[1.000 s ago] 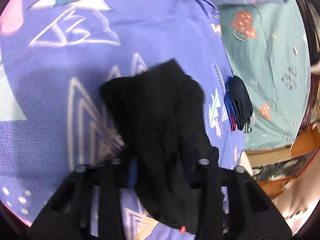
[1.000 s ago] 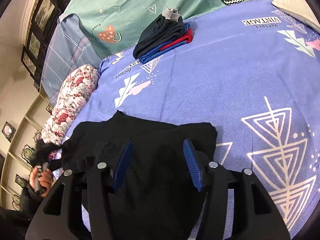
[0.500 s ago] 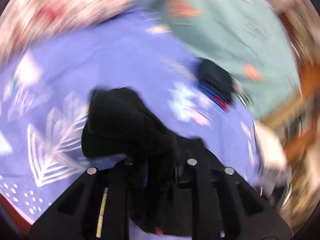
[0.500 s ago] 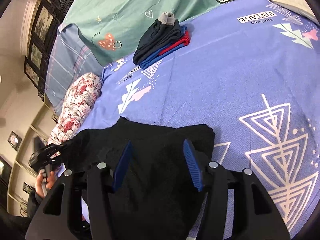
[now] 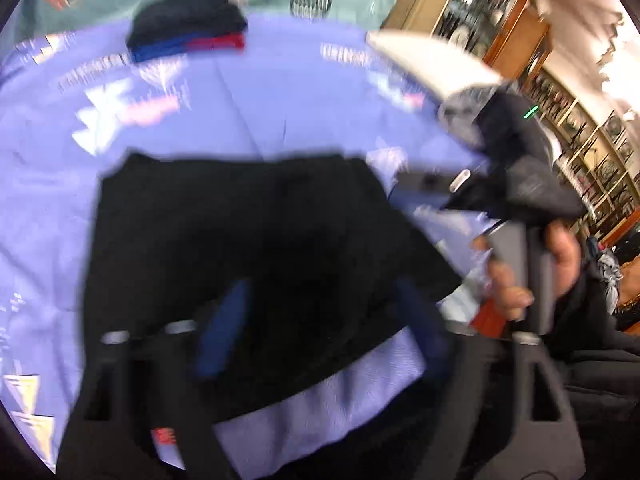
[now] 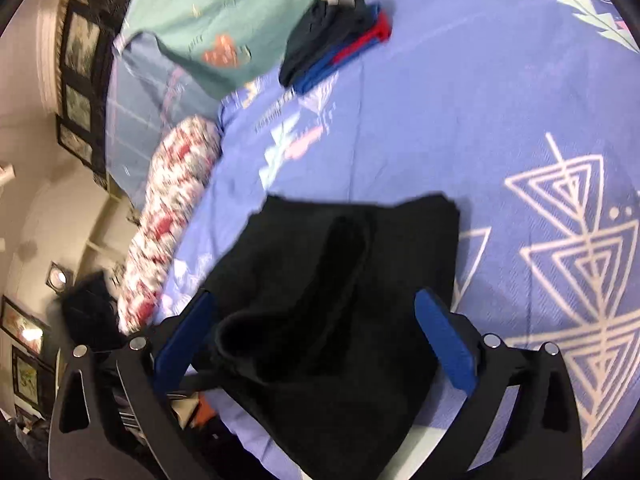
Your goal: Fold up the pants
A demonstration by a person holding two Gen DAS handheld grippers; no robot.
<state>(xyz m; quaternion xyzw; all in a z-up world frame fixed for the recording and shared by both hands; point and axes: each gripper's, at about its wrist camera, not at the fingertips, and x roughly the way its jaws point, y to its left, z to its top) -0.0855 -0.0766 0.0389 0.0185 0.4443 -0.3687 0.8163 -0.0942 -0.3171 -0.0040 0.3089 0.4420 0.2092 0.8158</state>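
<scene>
The black pants (image 5: 256,232) lie folded on the purple bedspread (image 5: 280,92); they also show in the right wrist view (image 6: 340,288), with a raised fold running down their middle. My left gripper (image 5: 324,328) is open, its blue pads over the near edge of the pants, holding nothing. My right gripper (image 6: 316,340) is open above the pants, with cloth lying between the pads but not pinched. The other gripper's body and the hand holding it show at the right of the left wrist view (image 5: 532,216).
A stack of folded dark, blue and red clothes (image 6: 332,44) sits at the far side of the bed, also in the left wrist view (image 5: 188,24). A teal blanket (image 6: 240,12) and a floral pillow (image 6: 168,216) lie beyond. Wooden shelves (image 5: 504,28) stand at the right.
My left gripper let go of the pants, opened and swung round to face the far side of the bed. The pants now lie flat. My right gripper stayed open over them.
</scene>
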